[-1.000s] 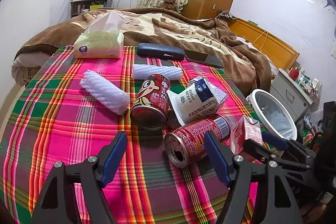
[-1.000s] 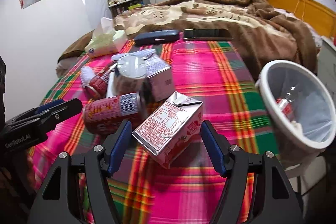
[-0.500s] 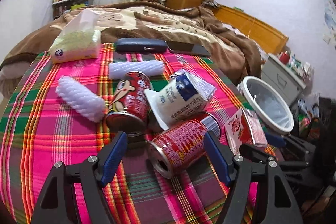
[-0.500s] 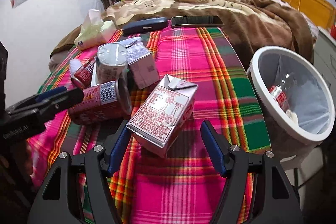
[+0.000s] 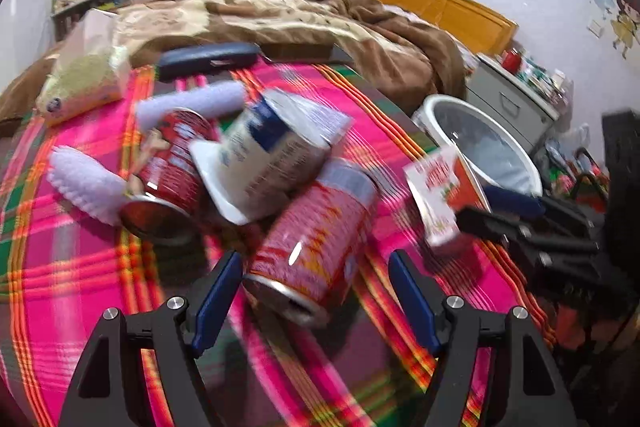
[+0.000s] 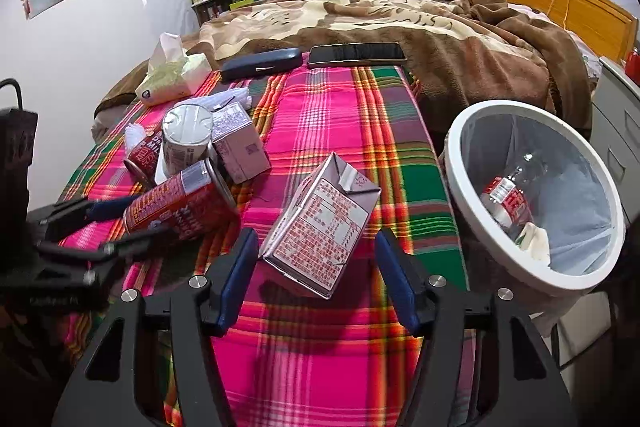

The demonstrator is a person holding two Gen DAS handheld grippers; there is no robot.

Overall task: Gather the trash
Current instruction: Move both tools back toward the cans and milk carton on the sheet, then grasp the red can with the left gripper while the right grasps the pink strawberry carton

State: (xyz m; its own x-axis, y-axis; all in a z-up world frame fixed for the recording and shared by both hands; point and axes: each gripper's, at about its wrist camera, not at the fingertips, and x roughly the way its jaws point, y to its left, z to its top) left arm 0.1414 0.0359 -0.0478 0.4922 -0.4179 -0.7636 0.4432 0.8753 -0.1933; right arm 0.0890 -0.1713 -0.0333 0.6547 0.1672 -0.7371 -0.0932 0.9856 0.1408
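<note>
Right gripper (image 6: 314, 275) jaws closing, apart, astride carton (image 6: 320, 223); long axis toward 1 o'clock. Left gripper (image 5: 316, 291) apart, straddling can (image 5: 316, 247).

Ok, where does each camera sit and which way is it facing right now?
Left wrist: on the left gripper, looking down along its jaws at a red can; right gripper shows at right.
Right wrist: on the right gripper, aimed at the carton, bin at right.
Shared: can, carton, bin, plaid cloth.

red can (image 5: 316, 247), pink carton (image 6: 320, 227), both toppled
</note>
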